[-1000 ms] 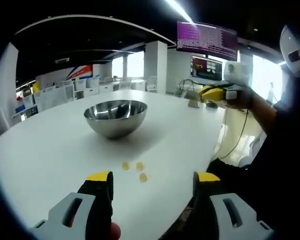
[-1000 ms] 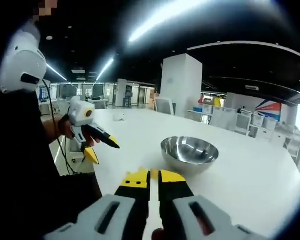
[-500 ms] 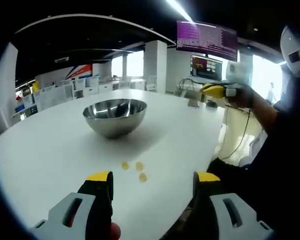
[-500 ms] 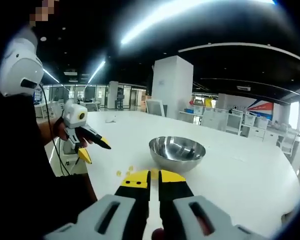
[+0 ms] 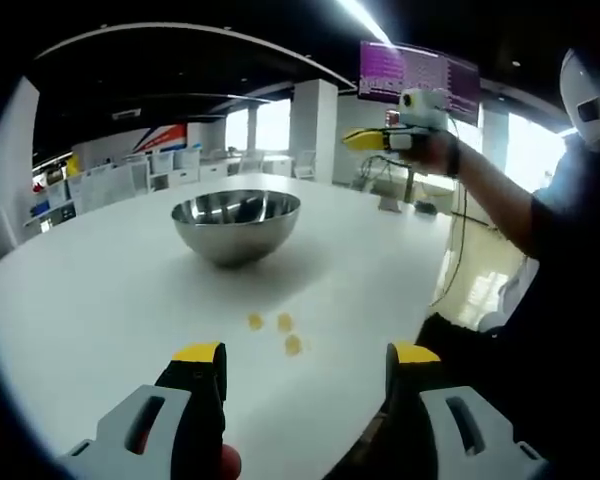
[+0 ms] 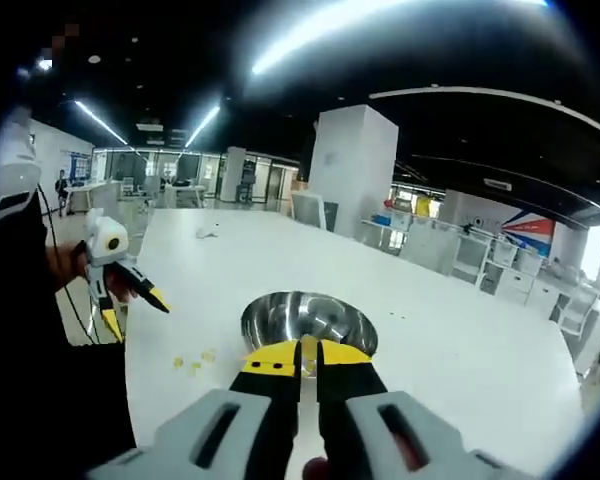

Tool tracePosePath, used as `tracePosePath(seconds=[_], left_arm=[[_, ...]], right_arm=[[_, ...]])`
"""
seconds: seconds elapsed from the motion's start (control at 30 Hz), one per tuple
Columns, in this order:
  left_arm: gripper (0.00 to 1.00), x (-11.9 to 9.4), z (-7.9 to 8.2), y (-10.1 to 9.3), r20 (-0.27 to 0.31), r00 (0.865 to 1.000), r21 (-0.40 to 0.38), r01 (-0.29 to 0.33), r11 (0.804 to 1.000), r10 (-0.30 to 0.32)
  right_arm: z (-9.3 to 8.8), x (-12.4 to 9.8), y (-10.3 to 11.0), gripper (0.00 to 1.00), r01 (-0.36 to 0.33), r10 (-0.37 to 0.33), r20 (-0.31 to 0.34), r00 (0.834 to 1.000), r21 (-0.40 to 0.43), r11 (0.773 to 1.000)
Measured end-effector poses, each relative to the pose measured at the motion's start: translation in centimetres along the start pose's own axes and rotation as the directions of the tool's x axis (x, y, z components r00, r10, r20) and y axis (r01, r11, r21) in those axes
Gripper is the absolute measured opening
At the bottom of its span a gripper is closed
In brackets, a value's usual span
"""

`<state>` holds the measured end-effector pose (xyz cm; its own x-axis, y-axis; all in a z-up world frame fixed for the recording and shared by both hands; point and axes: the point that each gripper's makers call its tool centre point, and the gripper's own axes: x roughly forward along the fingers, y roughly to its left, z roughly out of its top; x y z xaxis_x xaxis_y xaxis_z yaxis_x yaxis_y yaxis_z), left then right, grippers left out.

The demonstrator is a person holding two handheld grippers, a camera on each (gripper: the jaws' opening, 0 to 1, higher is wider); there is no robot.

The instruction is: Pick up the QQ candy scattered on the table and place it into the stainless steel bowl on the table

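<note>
From where I sit, the white tabletop point(image 5: 100, 300) runs wide under both grippers, also seen in the right gripper view point(image 6: 480, 350). On it stands the stainless steel bowl point(image 5: 236, 226), upright and open side up, well in from the near edge; in the right gripper view the bowl point(image 6: 305, 322) lies just beyond my right jaws, and I look down into its shiny inside.

My left gripper point(image 5: 305, 362) hovers low over the near part of the tabletop with its jaws wide apart and nothing between them. In the right gripper view I see the same left gripper point(image 6: 130, 305) off to the left, held in a hand, its yellow-tipped jaws spread.

My right gripper point(image 6: 308, 354) has its yellow tips nearly together, with a small yellow piece showing at the gap between them; I cannot tell for sure whether that is a candy pinched in the jaws. In the left gripper view the right gripper point(image 5: 375, 140) is raised high above the tabletop, up and to the right of the bowl.

3 pieces of QQ candy point(image 5: 278, 330) lie loose on the tabletop between the left jaws and the bowl, close together but apart from each other. In the right gripper view those candies point(image 6: 195, 361) sit left of the bowl.
</note>
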<state>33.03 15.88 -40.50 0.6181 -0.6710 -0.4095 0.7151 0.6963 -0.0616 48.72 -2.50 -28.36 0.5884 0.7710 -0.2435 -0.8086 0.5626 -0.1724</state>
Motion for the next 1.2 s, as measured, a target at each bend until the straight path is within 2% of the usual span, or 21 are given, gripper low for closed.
tracePosePath(seconds=[0.13, 0.27, 0.33, 0.4, 0.5, 0.57, 0.67, 0.73, 0.97, 1.07, 1.13, 1.2], left_arm=[[0.65, -0.1, -0.1, -0.1, 0.001, 1.000, 0.001, 0.002, 1.000, -0.002], [0.65, -0.4, -0.4, -0.1, 0.000, 1.000, -0.006, 0.000, 1.000, 0.000], [0.65, -0.6, -0.5, -0.1, 0.002, 1.000, -0.011, -0.002, 1.000, 0.002], [0.65, -0.8, -0.6, 0.0, 0.001, 1.000, -0.013, -0.006, 1.000, 0.006], [0.65, -1.0, -0.7, 0.2, 0.004, 1.000, -0.018, -0.014, 1.000, 0.014], [0.65, -1.1, -0.7, 0.3, 0.006, 1.000, -0.019, -0.017, 1.000, 0.017], [0.65, -1.1, -0.6, 0.2, 0.010, 1.000, -0.017, -0.014, 1.000, 0.014], [0.65, -1.1, -0.6, 0.1, 0.010, 1.000, -0.015, -0.012, 1.000, 0.012], [0.65, -1.5, -0.7, 0.4, 0.012, 1.000, -0.020, -0.022, 1.000, 0.022], [0.65, -1.5, -0.6, 0.3, 0.012, 1.000, -0.018, -0.021, 1.000, 0.021], [0.65, -1.4, -0.5, 0.2, 0.014, 1.000, -0.015, -0.017, 1.000, 0.017], [0.65, -1.3, -0.4, 0.1, 0.014, 1.000, -0.013, -0.014, 1.000, 0.014]], right_arm=[[-0.3, 4.3, 0.0, 0.07, -0.061, 0.060, -0.050, 0.997, -0.017, 0.998], [-1.7, 8.2, -0.2, 0.07, -0.106, 0.102, -0.120, 0.988, -0.030, 0.994], [-2.4, 9.5, 0.1, 0.07, -0.129, 0.125, -0.155, 0.980, -0.019, 0.991], [-3.1, 10.9, 0.4, 0.07, -0.161, 0.145, -0.206, 0.968, -0.066, 0.985], [-3.8, 12.6, 0.5, 0.07, -0.185, 0.156, -0.264, 0.952, -0.086, 0.979], [-4.2, 12.8, 1.9, 0.07, -0.201, 0.162, -0.303, 0.939, -0.100, 0.974], [-5.2, 13.8, 1.9, 0.07, -0.220, 0.167, -0.364, 0.916, -0.111, 0.969], [-5.6, 14.1, 1.9, 0.07, -0.222, 0.163, -0.381, 0.910, -0.118, 0.968], [-6.2, 13.5, 2.3, 0.09, -0.232, 0.167, -0.407, 0.898, -0.116, 0.966], [-6.0, 13.0, 2.4, 0.10, -0.230, 0.164, -0.408, 0.898, -0.118, 0.966], [-5.6, 12.8, 2.5, 0.16, -0.227, 0.163, -0.401, 0.901, -0.117, 0.967], [-5.4, 12.5, 2.7, 0.18, -0.228, 0.166, -0.397, 0.903, -0.114, 0.967]])
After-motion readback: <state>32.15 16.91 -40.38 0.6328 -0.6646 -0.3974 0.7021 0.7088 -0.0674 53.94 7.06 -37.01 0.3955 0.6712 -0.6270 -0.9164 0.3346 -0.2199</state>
